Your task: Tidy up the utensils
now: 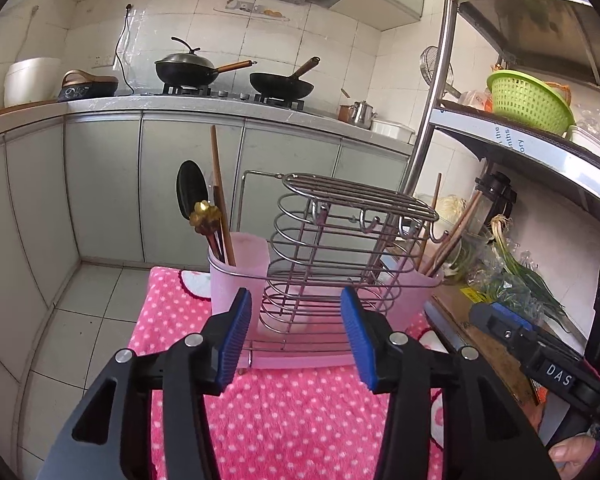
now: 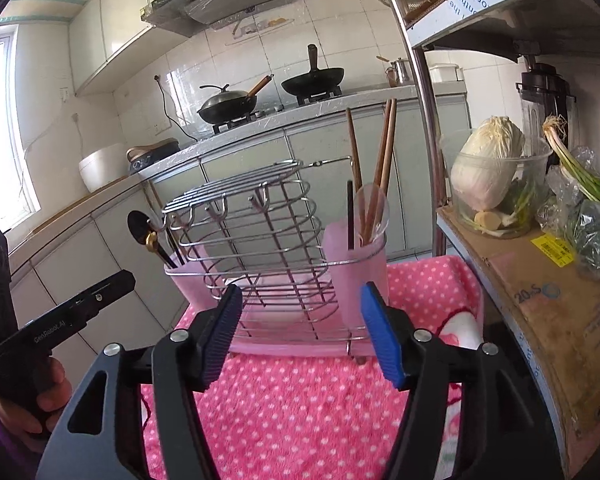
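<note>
Both tools hang in front of the rack [image 1: 332, 248], wide open and holding nothing: the left tool [image 1: 296, 336] faces its middle, the right tool [image 2: 302, 330] faces it from the other side of the pink towel [image 1: 300, 408]. The rack is a wire frame with a pink cup at each end, standing on the towel-covered worktop. The left cup [image 1: 240, 276] carries a black spoon [image 1: 190, 192], a gold-headed utensil [image 1: 205, 213] and long chopsticks [image 1: 220, 200]; the right cup [image 2: 356, 264] carries more chopsticks [image 2: 380, 176] and a clear spoon [image 2: 374, 204].

The risks look plain. The utensils stand tall and lean loosely, so a careless reach could knock them over the rim or tip a cup. The rack looks light and sits on soft cloth, so a sideways pull may drag or topple it. Thin chopsticks could slip or twist between the ridged pads. The tools are near each other and could collide if both reach in together.
</note>
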A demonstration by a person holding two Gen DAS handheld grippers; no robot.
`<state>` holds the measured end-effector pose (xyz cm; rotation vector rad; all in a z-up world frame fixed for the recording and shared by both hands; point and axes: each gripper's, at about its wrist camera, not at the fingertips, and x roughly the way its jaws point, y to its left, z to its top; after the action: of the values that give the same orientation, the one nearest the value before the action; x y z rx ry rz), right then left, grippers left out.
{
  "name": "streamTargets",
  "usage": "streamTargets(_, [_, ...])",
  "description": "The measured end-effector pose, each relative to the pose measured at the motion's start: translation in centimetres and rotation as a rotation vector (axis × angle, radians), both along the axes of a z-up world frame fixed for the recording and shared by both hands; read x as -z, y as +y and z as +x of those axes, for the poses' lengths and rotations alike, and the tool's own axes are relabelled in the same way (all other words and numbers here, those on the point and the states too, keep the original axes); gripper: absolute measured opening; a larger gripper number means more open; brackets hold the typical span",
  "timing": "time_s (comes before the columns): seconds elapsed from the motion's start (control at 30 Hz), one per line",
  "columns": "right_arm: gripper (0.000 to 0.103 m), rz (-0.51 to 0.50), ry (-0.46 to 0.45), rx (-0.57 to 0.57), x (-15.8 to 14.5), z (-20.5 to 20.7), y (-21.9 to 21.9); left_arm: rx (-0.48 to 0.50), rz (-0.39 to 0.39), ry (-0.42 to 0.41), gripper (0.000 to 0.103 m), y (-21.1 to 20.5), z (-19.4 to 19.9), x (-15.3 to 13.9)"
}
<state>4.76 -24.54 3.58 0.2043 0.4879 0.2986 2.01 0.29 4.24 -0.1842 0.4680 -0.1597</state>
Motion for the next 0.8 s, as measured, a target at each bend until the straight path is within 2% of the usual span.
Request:
streamTargets(0.13, [0.071,-0.008,0.020,-0.010,0.5,-1.4,0.6,-0.007,-0.004,0.023,0.068,-0.3,-1.5,0.4])
streamTargets(0.43, [0.075,-0.103,0.021,-0.007,0.7,-3.7,2.9,-0.029,0.003,0.053,0.069,-0.8,-3.3,0.8])
streamTargets(0.57, [0.076,-0.117,0.042,0.005,1.1,-4.0,3.2,-0.036,-0.001,0.084,0.069,-0.6,-3.5,1.4])
streamTargets(0.8, [0.076,-0.125,0.065,0.023,1.6,-4.4,3.2,-0.049,0.039,0.084,0.069,-1.5,-4.2,1.6])
